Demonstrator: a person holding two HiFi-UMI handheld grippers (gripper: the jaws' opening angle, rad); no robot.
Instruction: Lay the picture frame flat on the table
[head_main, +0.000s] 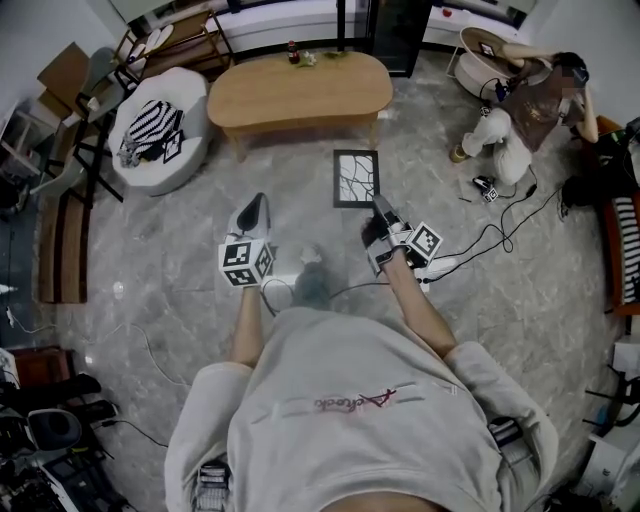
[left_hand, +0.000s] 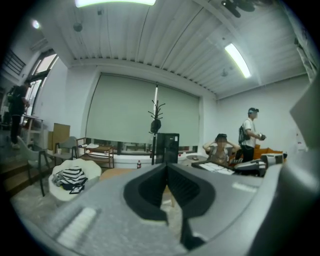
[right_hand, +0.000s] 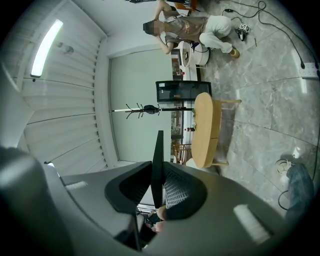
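The black-rimmed rectangular picture frame, its white panel crossed by dark crack-like lines, is held off the grey marble floor, its face turned up toward the head view. It sits just in front of the oval light-wood table, not on it. The right tool is clamped on the frame's near edge; in the right gripper view the frame stands edge-on between the two ribbed pads. The left tool hangs to the left of the frame, apart from it, jaws together on nothing. Further out, a round white chair carries a black-and-white striped cloth, and a crouching person is at the right.
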